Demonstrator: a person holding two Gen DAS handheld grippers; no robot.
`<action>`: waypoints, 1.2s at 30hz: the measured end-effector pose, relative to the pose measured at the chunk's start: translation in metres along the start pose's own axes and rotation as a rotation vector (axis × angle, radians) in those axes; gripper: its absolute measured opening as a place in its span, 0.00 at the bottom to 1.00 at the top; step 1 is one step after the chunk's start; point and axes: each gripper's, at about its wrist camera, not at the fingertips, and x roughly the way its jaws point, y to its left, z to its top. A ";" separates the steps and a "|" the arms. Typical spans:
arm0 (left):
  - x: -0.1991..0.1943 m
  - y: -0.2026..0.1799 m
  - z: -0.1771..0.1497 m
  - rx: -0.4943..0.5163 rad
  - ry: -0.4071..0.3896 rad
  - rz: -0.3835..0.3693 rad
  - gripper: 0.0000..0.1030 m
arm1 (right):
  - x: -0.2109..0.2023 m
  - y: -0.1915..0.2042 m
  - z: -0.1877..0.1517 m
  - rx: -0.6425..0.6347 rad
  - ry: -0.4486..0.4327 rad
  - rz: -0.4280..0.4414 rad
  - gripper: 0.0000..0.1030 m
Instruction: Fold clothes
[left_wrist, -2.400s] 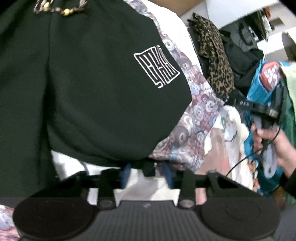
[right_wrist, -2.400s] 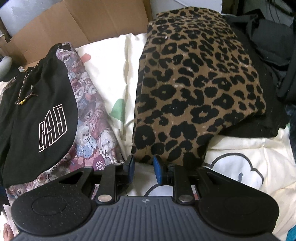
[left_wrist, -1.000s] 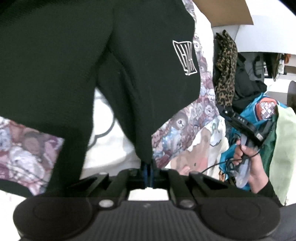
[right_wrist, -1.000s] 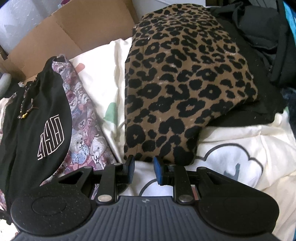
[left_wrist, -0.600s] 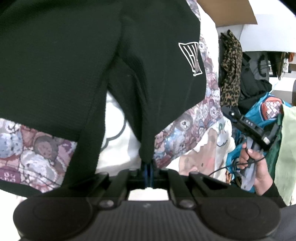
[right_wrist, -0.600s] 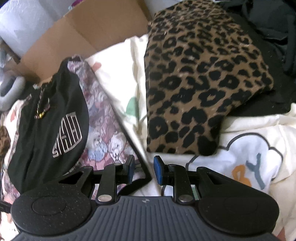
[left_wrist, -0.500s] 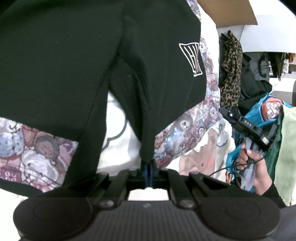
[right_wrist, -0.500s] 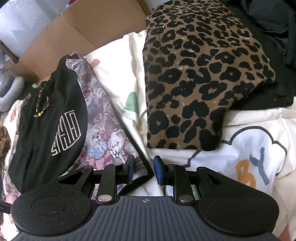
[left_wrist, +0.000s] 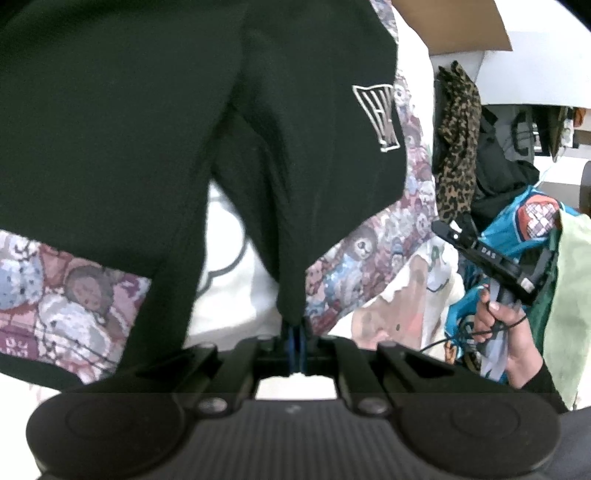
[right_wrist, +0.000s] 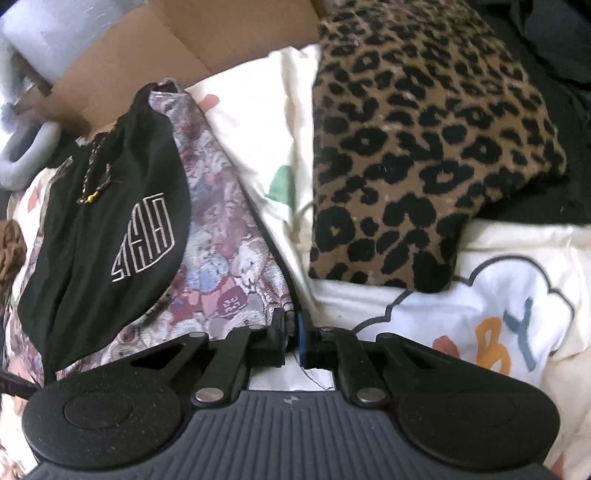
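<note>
Cream bedsheet (right_wrist: 266, 122), black shorts (left_wrist: 147, 110) hem pinched in left claw (left_wrist: 294, 328), waistband far end

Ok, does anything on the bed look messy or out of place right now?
The black shorts are bunched and skewed atop the bear-print garment, one hem pinched up by the left hand-held gripper. The leopard-print piece lies neatly folded; nothing looks spilled or damaged.

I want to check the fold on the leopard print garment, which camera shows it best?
The right wrist view: the folded leopard print garment fills its upper right, lying flat on the cream sheet. The left wrist view shows only a narrow, distant strip of it.
</note>
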 end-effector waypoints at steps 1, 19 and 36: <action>-0.001 -0.002 0.000 0.006 0.002 -0.007 0.03 | -0.003 0.001 0.001 -0.008 -0.001 -0.004 0.03; 0.004 0.003 0.005 -0.025 -0.003 0.001 0.39 | -0.013 -0.008 0.014 -0.045 -0.016 -0.146 0.03; 0.024 -0.012 0.000 -0.022 0.068 -0.092 0.01 | -0.030 0.002 0.021 -0.052 -0.020 -0.140 0.03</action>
